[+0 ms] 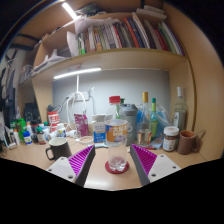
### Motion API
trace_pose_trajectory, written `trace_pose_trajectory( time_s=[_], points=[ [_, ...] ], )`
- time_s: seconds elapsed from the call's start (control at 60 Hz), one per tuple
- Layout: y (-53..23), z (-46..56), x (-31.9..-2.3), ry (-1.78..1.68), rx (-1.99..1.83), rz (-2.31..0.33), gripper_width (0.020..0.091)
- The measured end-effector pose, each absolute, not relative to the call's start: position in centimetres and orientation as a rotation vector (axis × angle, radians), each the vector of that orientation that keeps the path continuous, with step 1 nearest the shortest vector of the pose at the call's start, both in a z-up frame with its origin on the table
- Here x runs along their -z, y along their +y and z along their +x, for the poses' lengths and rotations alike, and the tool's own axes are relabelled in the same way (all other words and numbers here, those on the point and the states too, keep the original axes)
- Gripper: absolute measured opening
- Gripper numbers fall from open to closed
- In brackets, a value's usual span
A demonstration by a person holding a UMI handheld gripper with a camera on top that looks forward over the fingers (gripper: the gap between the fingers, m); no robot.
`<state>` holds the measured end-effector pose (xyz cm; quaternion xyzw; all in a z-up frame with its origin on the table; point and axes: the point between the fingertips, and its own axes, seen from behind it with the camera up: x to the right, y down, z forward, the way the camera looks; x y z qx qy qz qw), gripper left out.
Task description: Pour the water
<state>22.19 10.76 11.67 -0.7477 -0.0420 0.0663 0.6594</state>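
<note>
Claw (117, 163) at lower centre: we hold its purple-padded fingers wide apart, gripping nothing; a small glass (117, 162) on a red coaster (117, 168) sits between them; the water bottle (117, 123) stands beyond, centre frame, presumably our next reach.

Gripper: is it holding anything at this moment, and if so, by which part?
Nothing is held. The gripper is open; a small glass on a red coaster stands between its fingers, gaps on both sides.

Clear glass (117, 162) upright on red coaster (117, 169)
</note>
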Motion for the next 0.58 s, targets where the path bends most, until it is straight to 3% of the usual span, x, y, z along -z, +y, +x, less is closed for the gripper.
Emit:
trace_pose_trajectory(
  time_s=[0.583],
  points=[
    [-14.9,20.7,-19.1,-0.091,-0.269,-1.636,0.0778]
  ],
)
